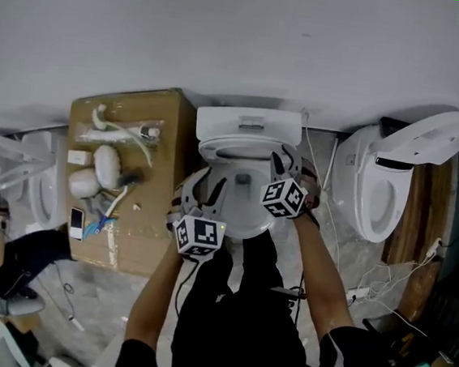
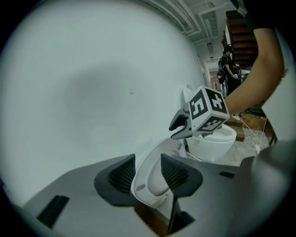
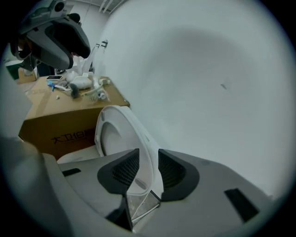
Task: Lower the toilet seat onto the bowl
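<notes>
The toilet seat (image 3: 138,139) is not down yet. It stands up on a slant over the bowl (image 1: 246,223). Its back end is near the tank (image 1: 248,123), and the wall (image 1: 229,32) is behind it. In both gripper views we can see its underside, with a small bumper on it.

We think we are at the first step, which is getting hold of the seat. The lowering is not done, because the seat is well apart from the bowl's rim. Next we need to pinch the seat firmly on both sides. Then we tip it forward and let it down slowly, so it does not slam or slip out.

Our right claw (image 3: 145,170) is wide, and the seat's edge runs right through the gap between its two dark pads. The pads sit just beside the seat on each side, but we do not see them squeezing it. Our left claw (image 2: 148,175) is fairly wide too, and the other side of the seat pokes up through its gap in the same way. So each claw is around one side of the seat, above the bowl.

Further out, a cardboard box (image 1: 129,241) with small things on top stands on our left. Another toilet (image 1: 375,194) stands on our right.
</notes>
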Demonstrator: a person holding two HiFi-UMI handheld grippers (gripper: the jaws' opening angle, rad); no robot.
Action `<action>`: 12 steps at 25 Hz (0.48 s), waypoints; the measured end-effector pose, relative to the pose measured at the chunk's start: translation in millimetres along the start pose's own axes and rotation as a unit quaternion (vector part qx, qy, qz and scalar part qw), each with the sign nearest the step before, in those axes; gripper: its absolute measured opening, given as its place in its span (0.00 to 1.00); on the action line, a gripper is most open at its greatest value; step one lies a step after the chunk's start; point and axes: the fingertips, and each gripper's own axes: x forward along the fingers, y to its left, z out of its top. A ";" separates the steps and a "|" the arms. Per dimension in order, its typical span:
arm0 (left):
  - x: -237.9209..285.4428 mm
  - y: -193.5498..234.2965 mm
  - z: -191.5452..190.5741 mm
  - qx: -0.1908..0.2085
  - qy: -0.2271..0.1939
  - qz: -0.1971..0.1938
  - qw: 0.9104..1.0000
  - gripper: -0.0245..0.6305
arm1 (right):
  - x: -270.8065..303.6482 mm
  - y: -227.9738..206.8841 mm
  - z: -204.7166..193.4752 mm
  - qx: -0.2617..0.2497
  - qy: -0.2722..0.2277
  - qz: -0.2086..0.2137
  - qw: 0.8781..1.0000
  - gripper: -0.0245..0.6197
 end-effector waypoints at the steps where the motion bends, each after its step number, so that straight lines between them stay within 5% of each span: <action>1: 10.1 0.3 -4.4 0.003 0.007 -0.001 1.000 0.32 | 10.4 -0.7 -2.5 -0.006 0.002 -0.001 1.000 0.26; 12: 41.9 -5.0 -26.2 0.022 0.020 -0.049 0.998 0.38 | 26.5 14.8 -21.0 -0.052 0.019 -0.016 0.998 0.14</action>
